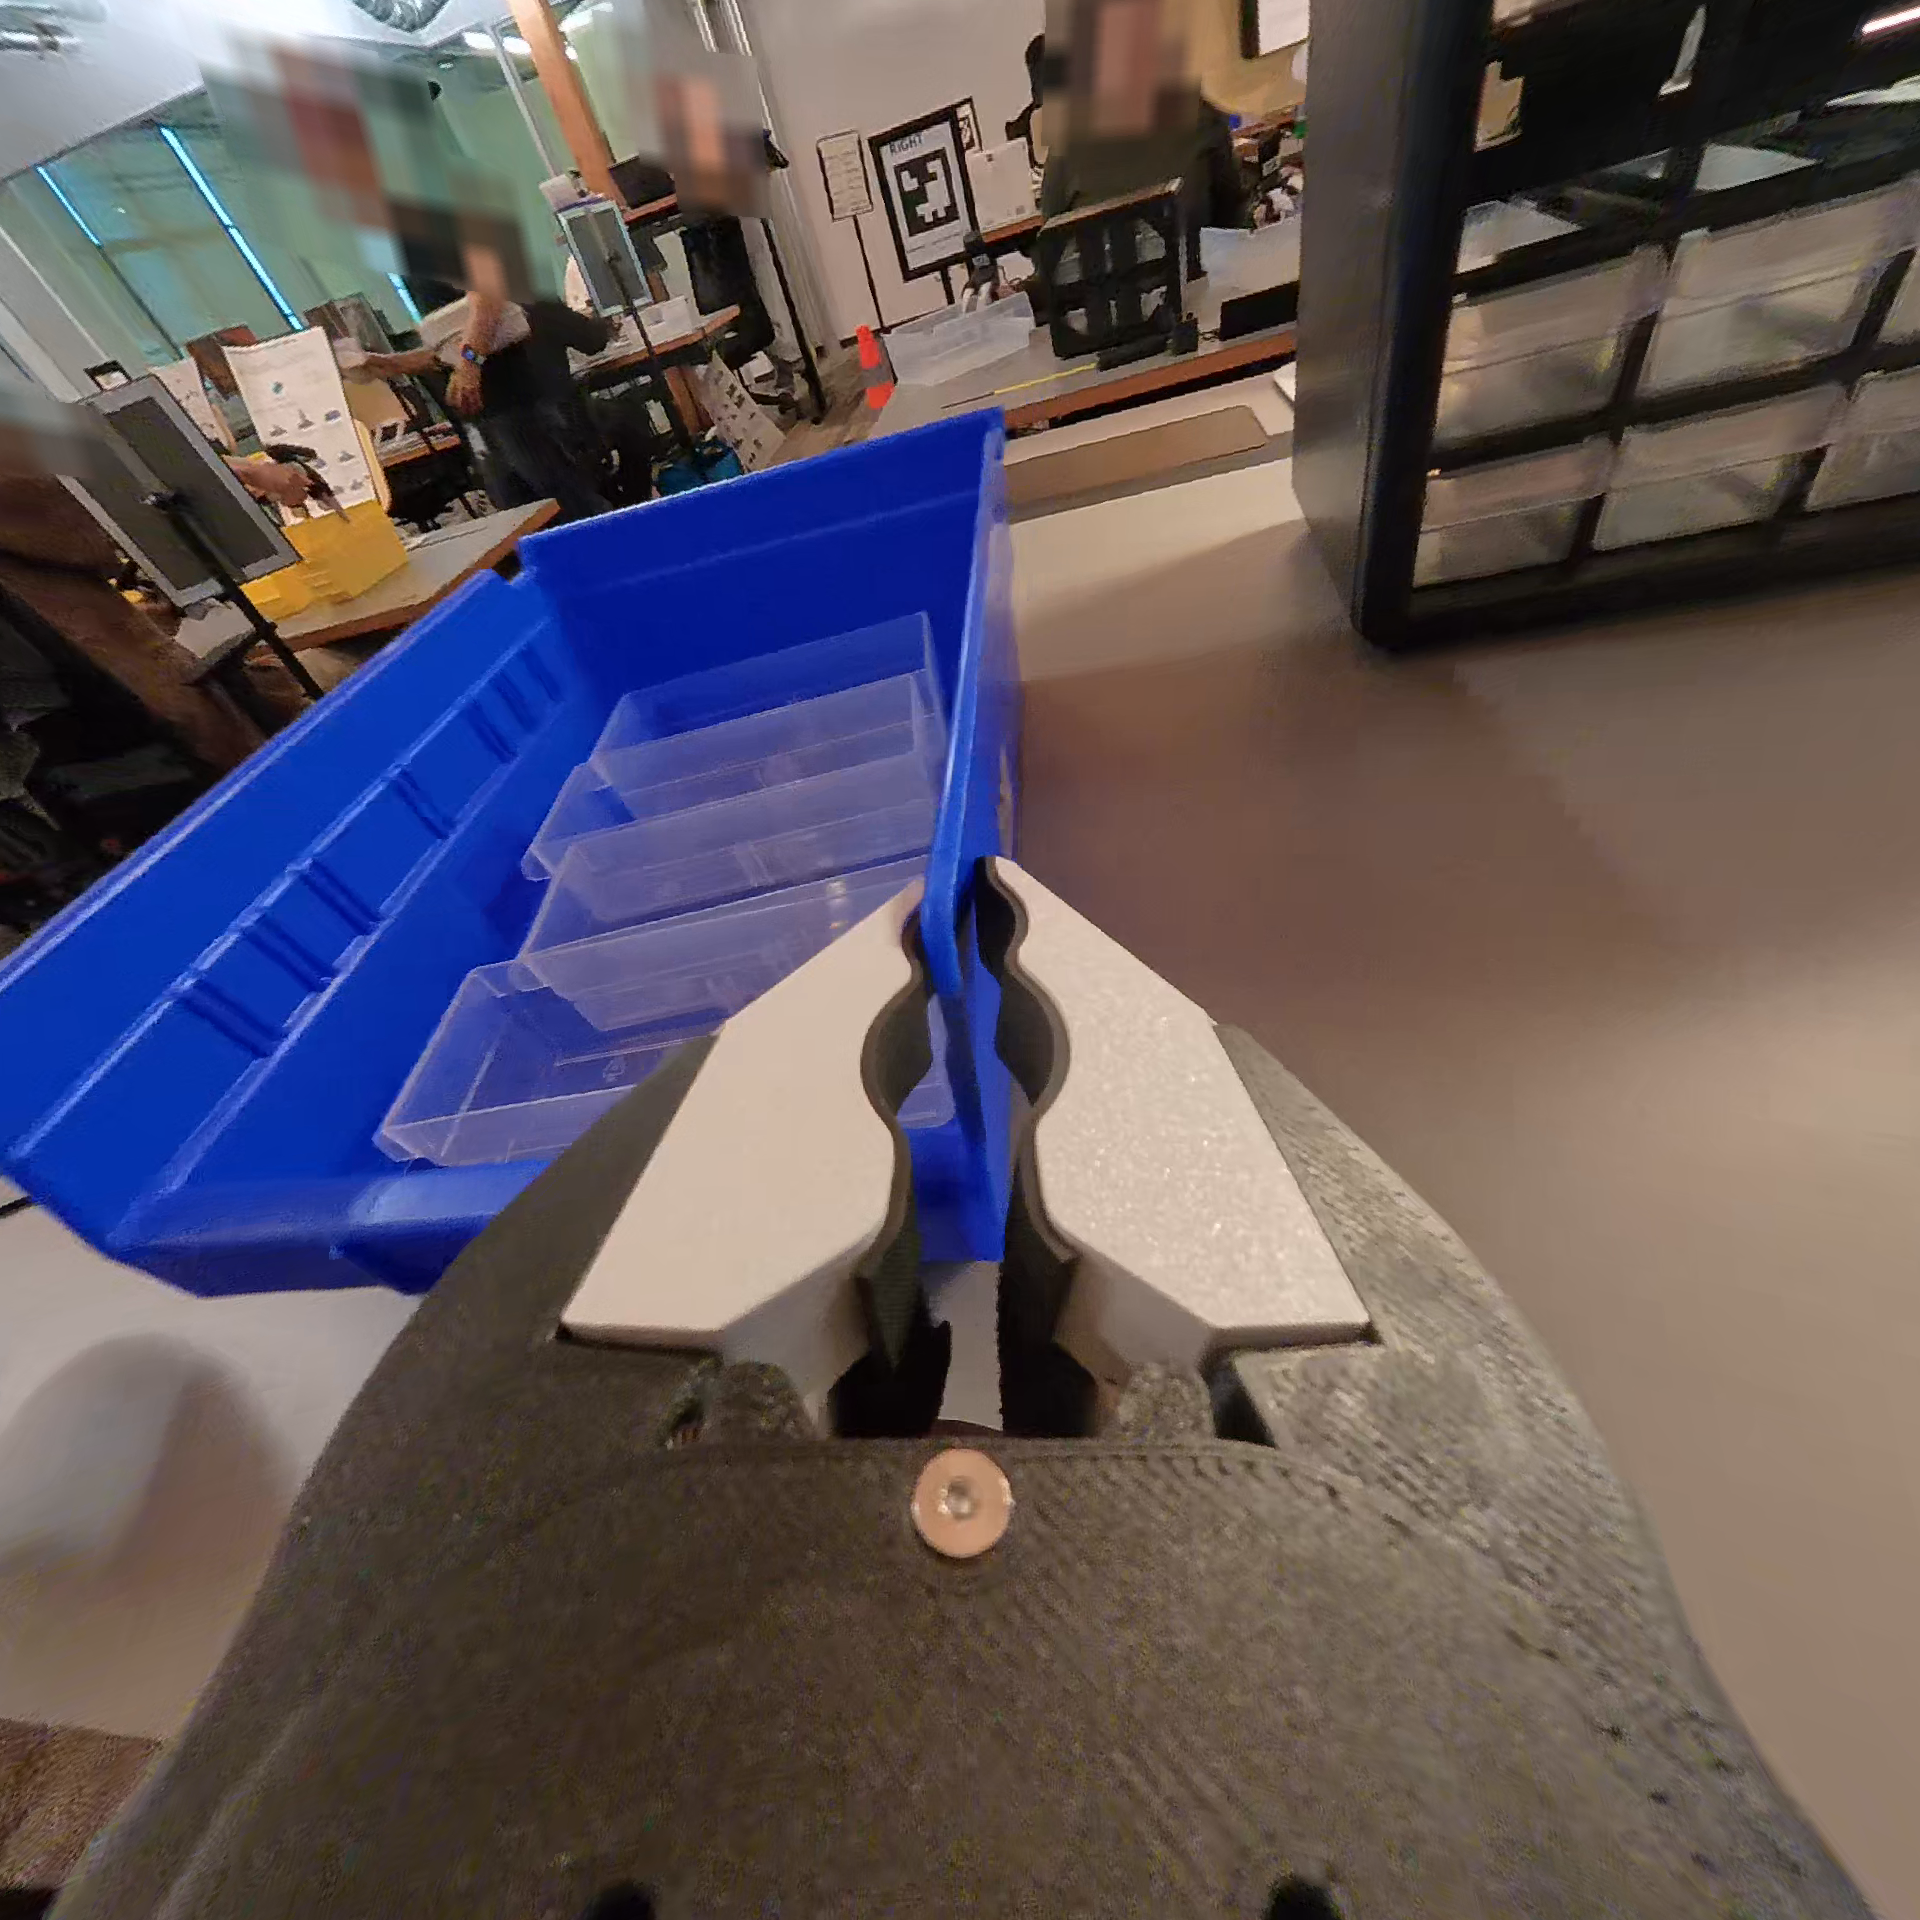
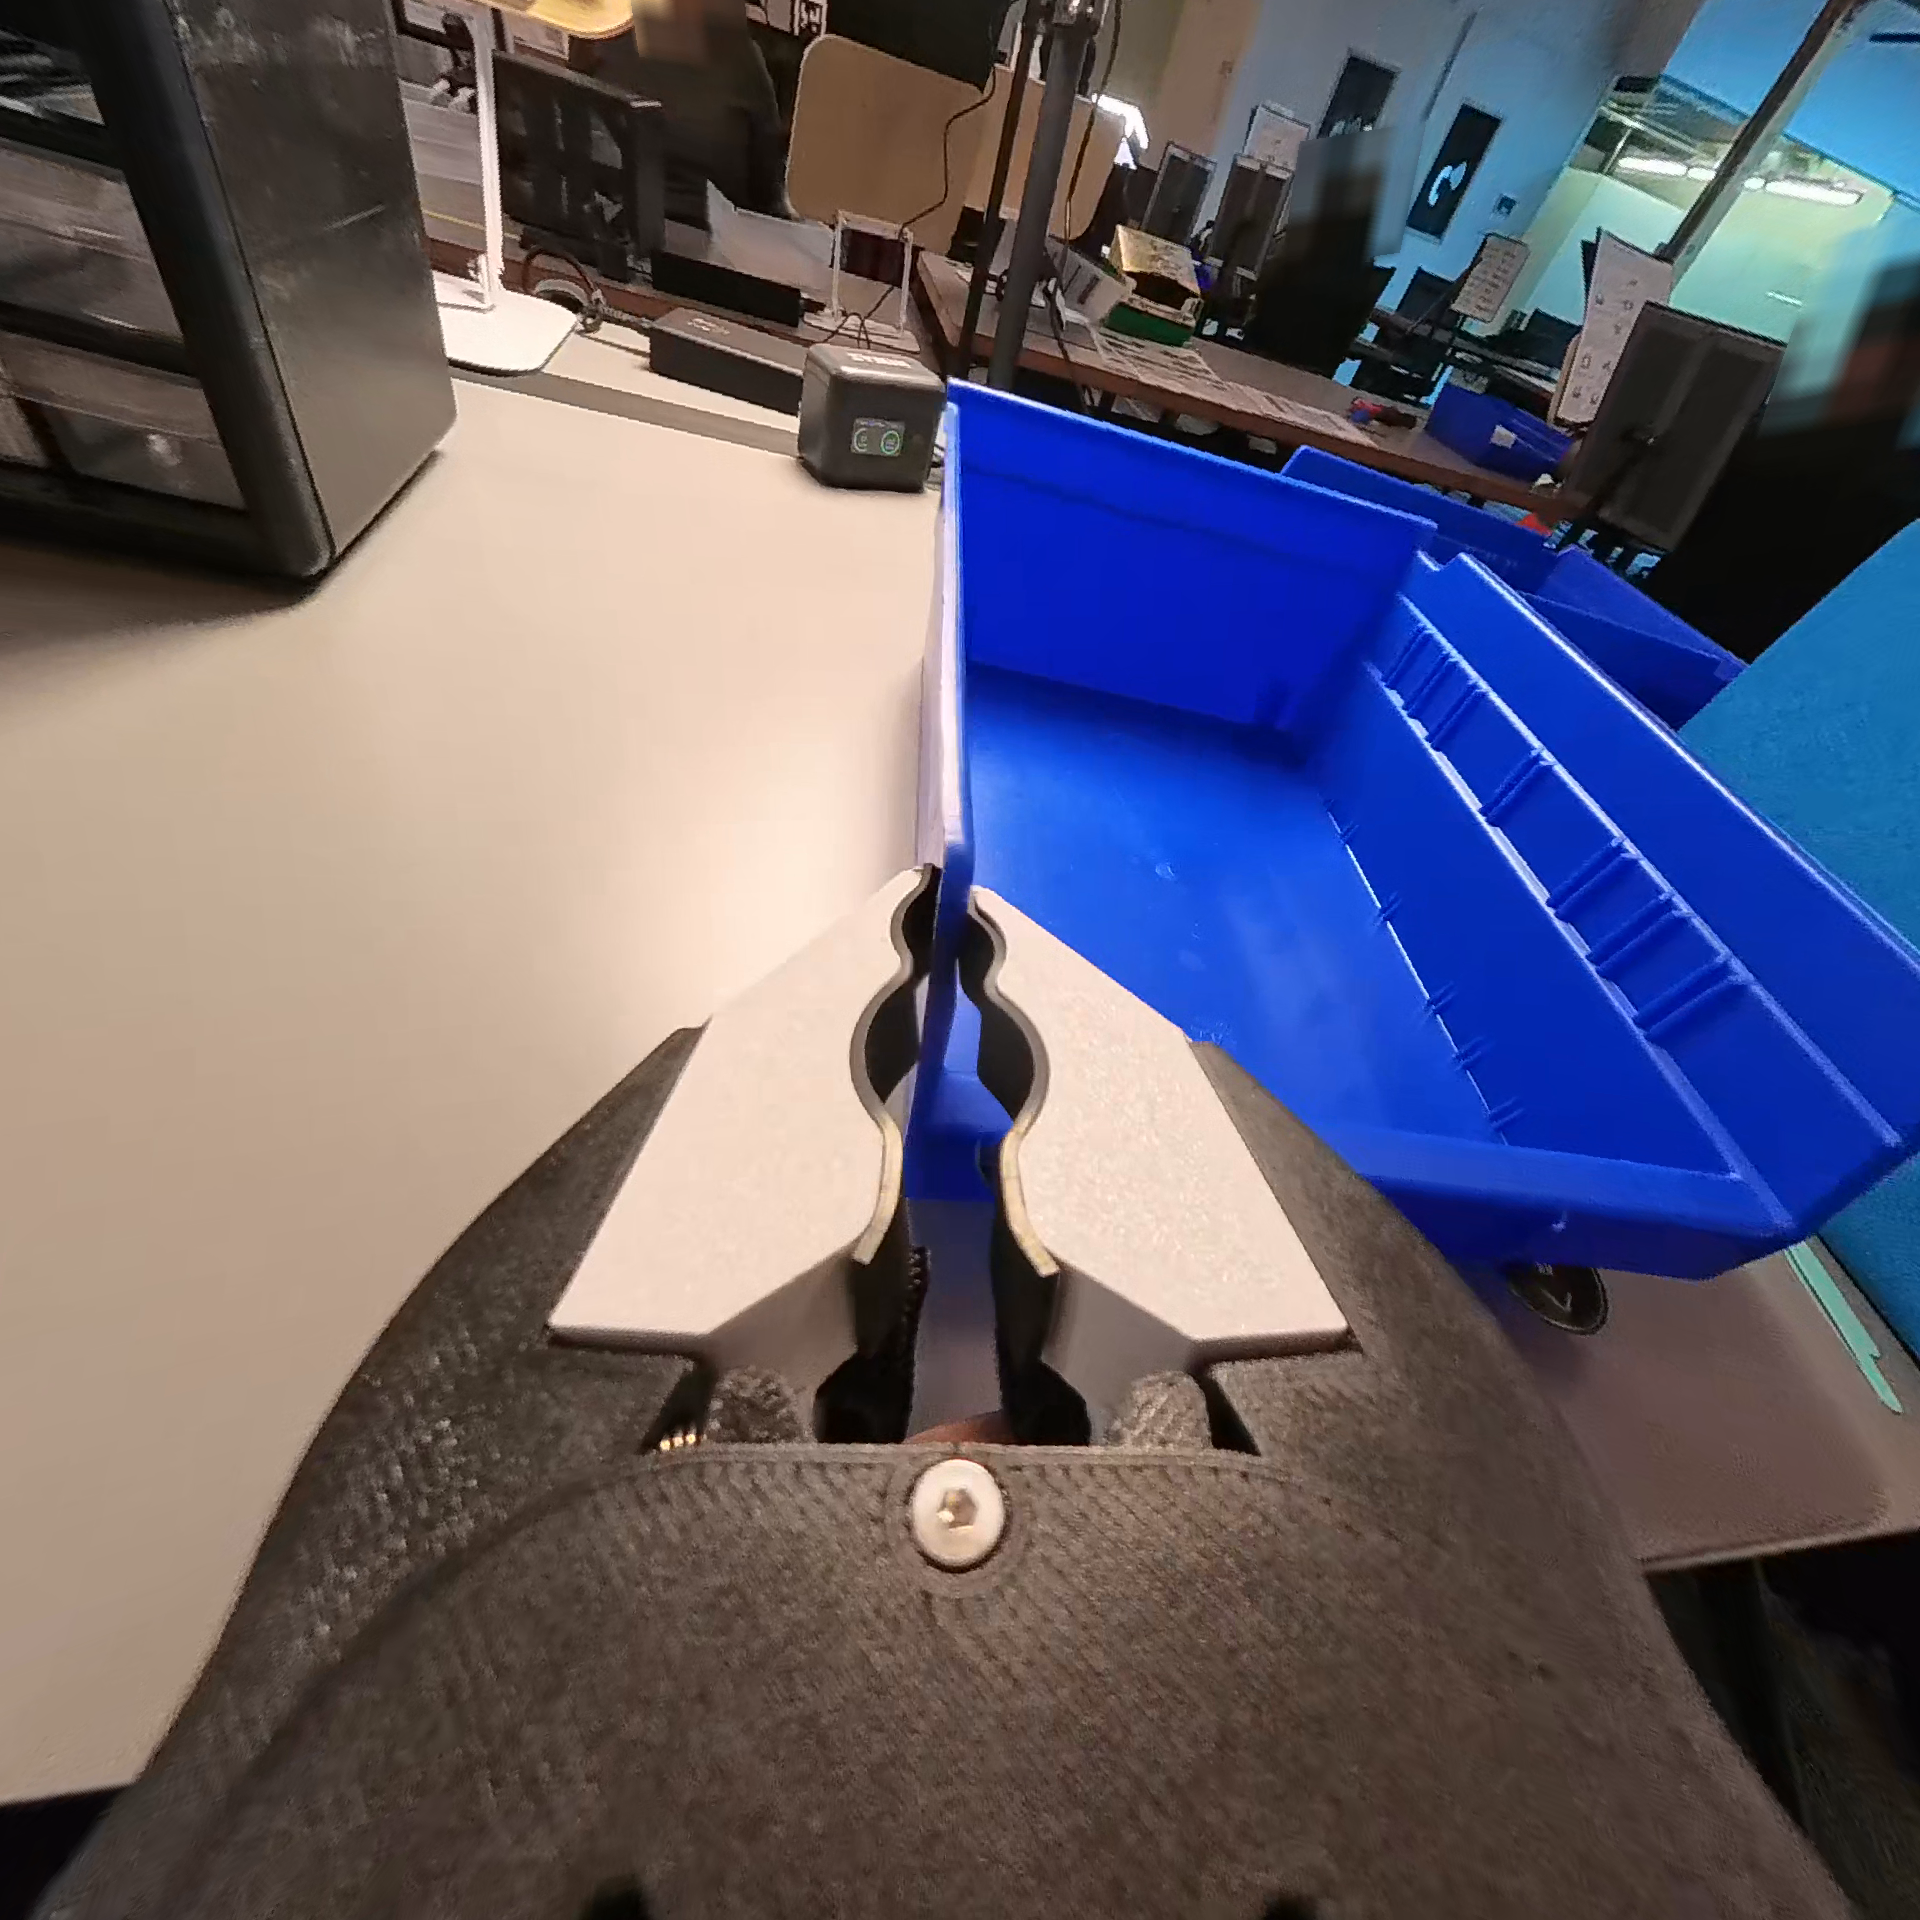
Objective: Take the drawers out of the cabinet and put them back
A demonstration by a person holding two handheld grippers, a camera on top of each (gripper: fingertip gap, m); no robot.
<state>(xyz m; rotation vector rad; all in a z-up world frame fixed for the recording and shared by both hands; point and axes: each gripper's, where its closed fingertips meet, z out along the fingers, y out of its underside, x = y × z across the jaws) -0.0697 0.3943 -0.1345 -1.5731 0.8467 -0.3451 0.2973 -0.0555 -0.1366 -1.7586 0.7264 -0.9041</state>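
In the left wrist view, my left gripper [image 1: 961, 894] is shut on the right side wall of a blue bin [image 1: 727, 540]. Several clear plastic drawers [image 1: 748, 831] lie side by side inside this bin. The black cabinet [image 1: 1662, 364] stands on the table at the far right with clear drawers in its slots. In the right wrist view, my right gripper [image 2: 951, 888] is shut on the left side wall of another blue bin [image 2: 1247, 883], and I see nothing inside that bin. The cabinet [image 2: 208, 260] shows there at the far left.
The grey table [image 1: 1403, 831] stretches between the bins and the cabinet. A small black box [image 2: 868, 431] sits behind the empty bin. Another blue bin [image 2: 1621, 623] and a teal panel [image 2: 1829, 779] lie to its right. People stand at benches in the background.
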